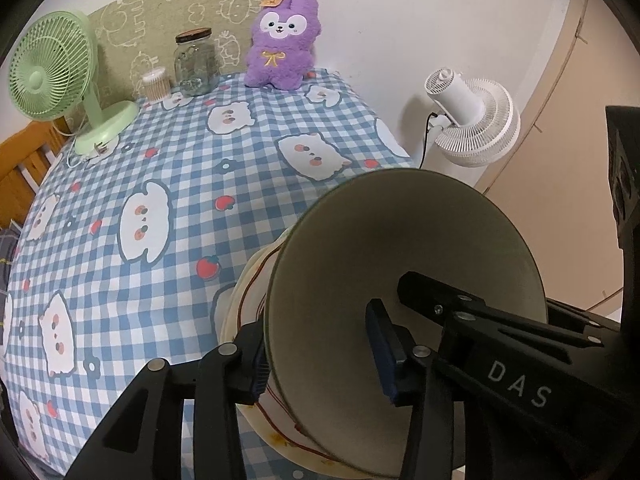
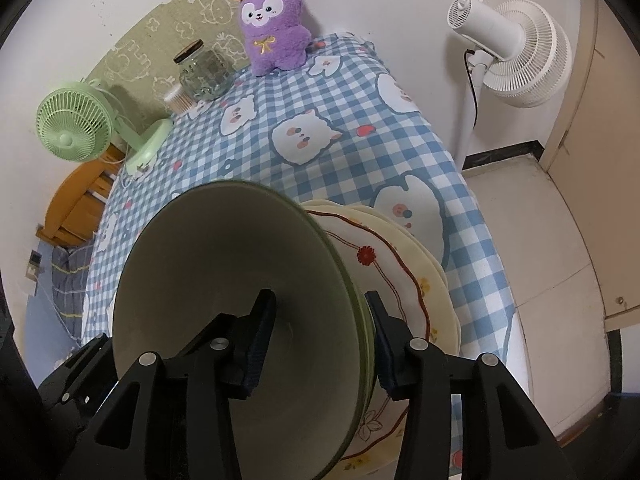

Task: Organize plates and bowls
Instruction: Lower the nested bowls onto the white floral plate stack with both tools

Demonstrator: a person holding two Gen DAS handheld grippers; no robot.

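Note:
A green bowl with a pale inside sits above cream floral plates at the near edge of the checked table. My left gripper straddles the bowl's left rim, one pad inside and one outside, with a gap to the wall. My right gripper straddles the bowl's right rim the same way. The right gripper's body also shows in the left wrist view, inside the bowl. The stacked plates lie under and right of the bowl. Whether the pads press the rim is unclear.
At the table's far edge stand a purple plush toy, a glass jar, a cotton-swab box and a green desk fan. A white standing fan is on the floor to the right. A wooden chair is at the left.

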